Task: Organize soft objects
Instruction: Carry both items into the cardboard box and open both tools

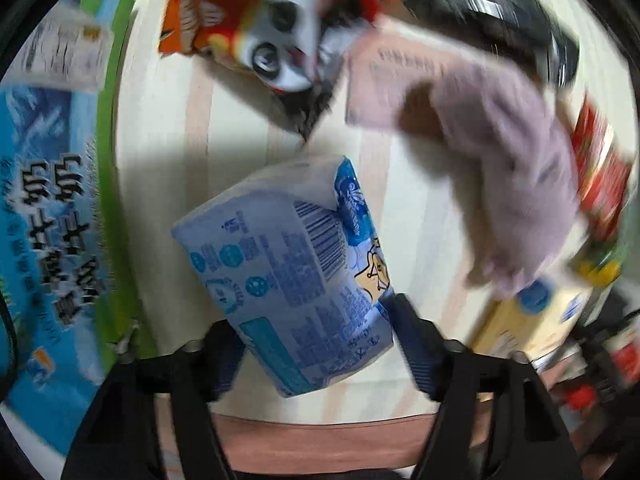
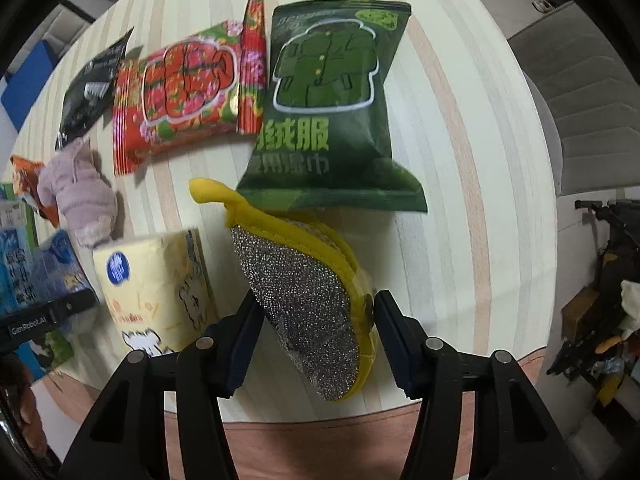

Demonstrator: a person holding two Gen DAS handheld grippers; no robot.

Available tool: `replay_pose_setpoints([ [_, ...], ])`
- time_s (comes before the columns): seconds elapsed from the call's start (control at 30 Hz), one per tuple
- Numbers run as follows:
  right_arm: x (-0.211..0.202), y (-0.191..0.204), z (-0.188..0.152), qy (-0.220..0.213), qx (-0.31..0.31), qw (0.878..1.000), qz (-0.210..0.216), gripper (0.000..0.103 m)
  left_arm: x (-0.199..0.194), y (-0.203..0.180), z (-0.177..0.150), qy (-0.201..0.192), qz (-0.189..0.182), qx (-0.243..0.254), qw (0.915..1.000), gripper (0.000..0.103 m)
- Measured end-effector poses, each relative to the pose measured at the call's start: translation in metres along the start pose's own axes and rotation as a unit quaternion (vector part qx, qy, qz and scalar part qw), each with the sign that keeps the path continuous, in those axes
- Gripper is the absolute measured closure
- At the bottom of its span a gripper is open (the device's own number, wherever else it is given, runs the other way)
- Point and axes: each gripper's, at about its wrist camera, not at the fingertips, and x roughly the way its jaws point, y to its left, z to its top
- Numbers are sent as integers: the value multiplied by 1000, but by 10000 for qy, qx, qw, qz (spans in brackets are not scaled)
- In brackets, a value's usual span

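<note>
My left gripper (image 1: 312, 328) is shut on a blue tissue pack (image 1: 288, 264) and holds it over the striped table (image 1: 248, 128). My right gripper (image 2: 312, 320) is shut on a yellow and silver scrubbing sponge (image 2: 308, 296), held tilted above the table (image 2: 460, 160). A pink plush toy (image 1: 508, 160) lies to the right in the left wrist view; it also shows in the right wrist view (image 2: 80, 196). A yellow tissue pack (image 2: 156, 292) lies left of the sponge. The left gripper's body (image 2: 44, 316) shows at the left edge of the right wrist view.
A green wipes bag (image 2: 336, 108), a red floral bag (image 2: 180, 88) and a black bag (image 2: 92, 88) lie at the back. A panda snack bag (image 1: 272, 28) lies far. A blue-green milk carton box (image 1: 52, 216) stands left. The table's front edge (image 2: 360, 416) is near.
</note>
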Motion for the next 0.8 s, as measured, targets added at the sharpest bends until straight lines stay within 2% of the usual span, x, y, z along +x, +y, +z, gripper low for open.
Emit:
replay_pose_setpoints([
  [0.07, 4, -3, 1, 56, 59, 10000, 46, 41, -7, 10, 4, -80, -256, -292, 9992, 29],
  [0.17, 8, -8, 1, 80, 45, 10000, 6, 41, -11, 17, 3, -217, -362, -450, 9981, 32],
  [0.23, 9, -7, -3, 9, 28, 10000, -78, 46, -14, 19, 0, -380, -174, -478, 9980, 44],
  [0.3, 9, -7, -11, -28, 46, 10000, -75, 53, -23, 17, -4, -518, -131, -371, 9979, 62],
  [0.37, 9, -8, -24, -30, 109, 9999, -17, 55, -23, 15, -13, -594, -55, -287, 9978, 65],
  [0.53, -2, -18, -57, -144, 255, 9995, 131, 60, -30, -3, -57, -893, 293, 231, 9953, 70],
  [0.6, -17, -19, -70, -254, 258, 9990, 278, 60, -40, -10, -74, -1024, 299, 483, 9931, 70],
  [0.67, -37, -16, -86, -394, 151, 9981, 446, 60, -49, -11, -112, -1168, 235, 724, 9902, 70],
  [0.8, -82, 6, -121, -610, -237, 9945, 815, 60, -96, -8, -166, -1547, 63, 1043, 9824, 70],
])
